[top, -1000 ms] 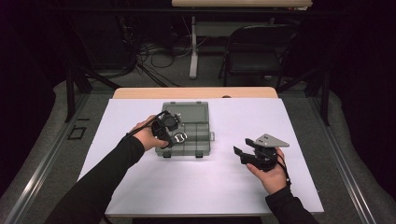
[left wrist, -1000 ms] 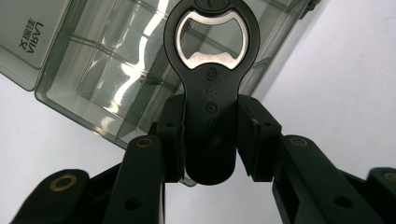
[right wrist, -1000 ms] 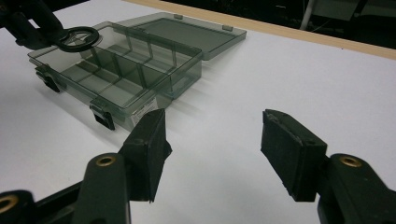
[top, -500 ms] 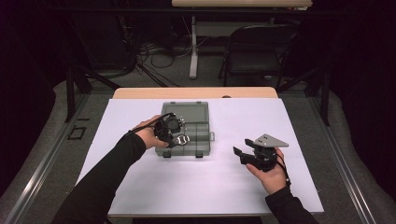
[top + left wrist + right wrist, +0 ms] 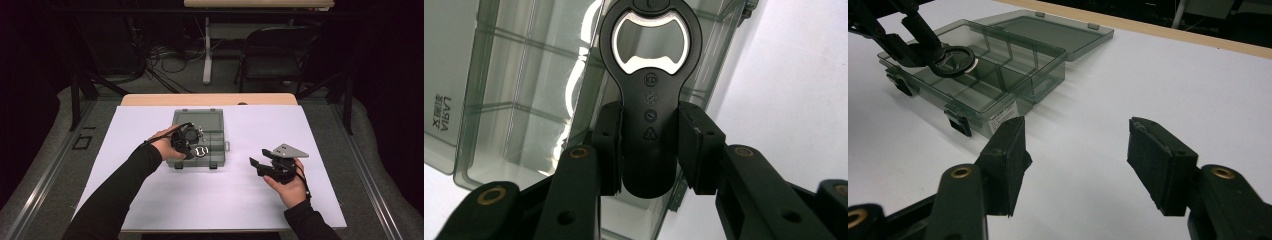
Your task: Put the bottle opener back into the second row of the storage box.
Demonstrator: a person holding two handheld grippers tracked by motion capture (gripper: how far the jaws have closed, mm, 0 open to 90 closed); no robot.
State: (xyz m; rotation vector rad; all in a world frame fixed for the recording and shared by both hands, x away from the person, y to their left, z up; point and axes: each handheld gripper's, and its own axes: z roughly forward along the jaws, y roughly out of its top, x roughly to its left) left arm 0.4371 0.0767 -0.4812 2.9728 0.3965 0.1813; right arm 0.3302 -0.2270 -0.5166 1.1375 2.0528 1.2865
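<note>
Black rubber pads of the right gripper (image 5: 1075, 165) are standing wide apart with nothing between them, idling near the table's (image 5: 150, 200) front edge in the person's right hand (image 5: 289, 186). Farther in, the left gripper (image 5: 649, 145) is clamping the handle of a black bottle opener (image 5: 650, 90), holding it over the front compartments of the smoky clear plastic organizer box (image 5: 998, 75), whose lid is lying open behind. I am judging it is hovering, possibly just touching a divider; hard to tell. Risk: released off-centre, the opener could be landing astride a divider, or the jaws could be nudging the light box sideways.
</note>
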